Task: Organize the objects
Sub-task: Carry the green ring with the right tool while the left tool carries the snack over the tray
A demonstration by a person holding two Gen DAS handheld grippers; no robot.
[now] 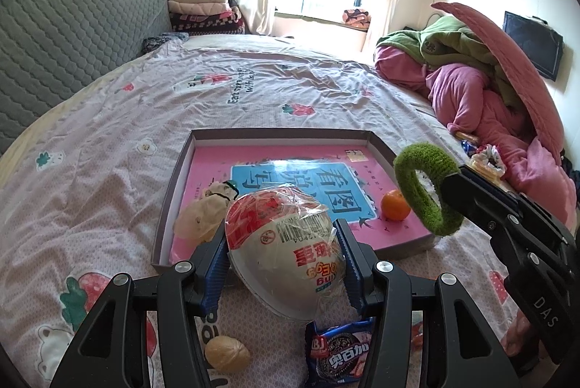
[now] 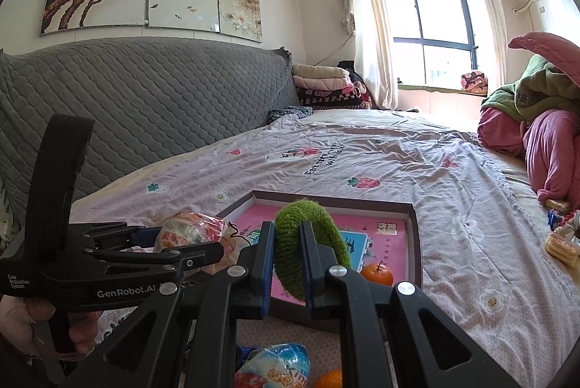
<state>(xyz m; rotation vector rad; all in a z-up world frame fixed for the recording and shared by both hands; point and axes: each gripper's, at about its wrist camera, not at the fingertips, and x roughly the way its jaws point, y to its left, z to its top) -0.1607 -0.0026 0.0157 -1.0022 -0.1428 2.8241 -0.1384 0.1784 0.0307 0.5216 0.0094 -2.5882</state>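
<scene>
A wrapped red-and-white snack bowl (image 1: 286,243) sits between the blue pads of my left gripper (image 1: 282,232), which is shut on it just above the near rim of a shallow box (image 1: 282,133). The box holds a pink book, an orange (image 1: 396,205) and a cream pouch (image 1: 203,214). My right gripper (image 2: 286,257) is shut on a fuzzy green ring (image 2: 311,236), held over the box's near right corner. In the right wrist view the left gripper (image 2: 188,237) with the bowl (image 2: 188,228) is at the left, and the orange (image 2: 377,274) lies in the box (image 2: 417,243).
On the bedsheet near me lie a walnut (image 1: 226,353) and a dark cookie packet (image 1: 339,351). A blue wrapped egg (image 2: 279,366) and a second orange (image 2: 330,379) lie below the right gripper. Pink and green bedding (image 1: 471,87) is piled at the right, with snacks (image 2: 562,246) beside it.
</scene>
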